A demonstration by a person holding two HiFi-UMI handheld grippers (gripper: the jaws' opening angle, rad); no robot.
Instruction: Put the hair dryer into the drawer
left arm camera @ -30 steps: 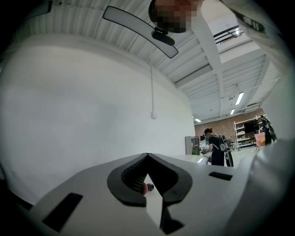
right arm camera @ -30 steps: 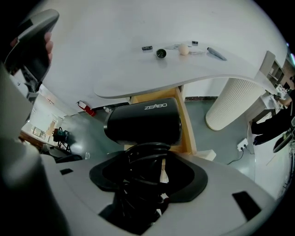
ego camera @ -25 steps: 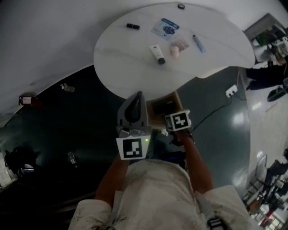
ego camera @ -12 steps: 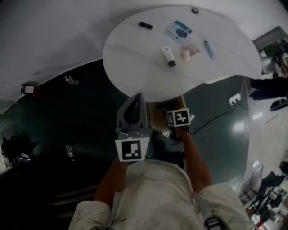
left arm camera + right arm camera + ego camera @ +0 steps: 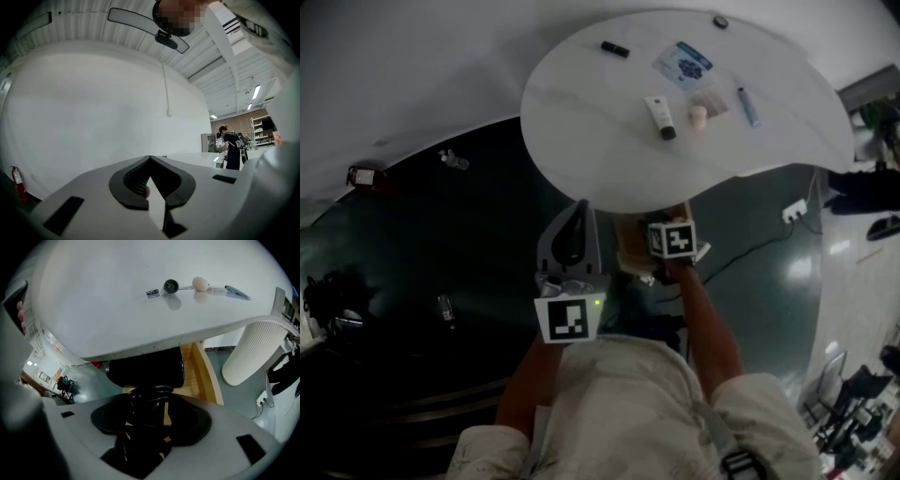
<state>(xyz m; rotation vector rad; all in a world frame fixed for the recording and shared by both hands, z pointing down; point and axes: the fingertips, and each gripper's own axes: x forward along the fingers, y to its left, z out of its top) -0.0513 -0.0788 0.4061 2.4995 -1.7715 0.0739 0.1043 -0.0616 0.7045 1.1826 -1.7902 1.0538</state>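
The black hair dryer (image 5: 145,367) hangs barrel-forward from my right gripper (image 5: 150,401), whose jaws are shut on its handle and the coiled cord. It sits just over the open wooden drawer (image 5: 208,380) under the white table's edge. In the head view the right gripper (image 5: 667,253) points steeply down at that drawer (image 5: 630,246), and its marker cube hides the dryer. Just left of the drawer, my left gripper (image 5: 580,210) points level toward the table. Its tips meet with nothing between them in the left gripper view (image 5: 150,159).
The white table (image 5: 581,122) carries a black tube (image 5: 615,49), a blue-white packet (image 5: 682,63), a white tube (image 5: 660,116) and a blue pen (image 5: 748,105). A ribbed white pedestal (image 5: 251,352) stands right of the drawer. A power strip (image 5: 795,210) lies on the dark floor.
Both grippers have edged toward the table's edge. The right one has sunk lower over the drawer with the hair dryer still in its jaws.
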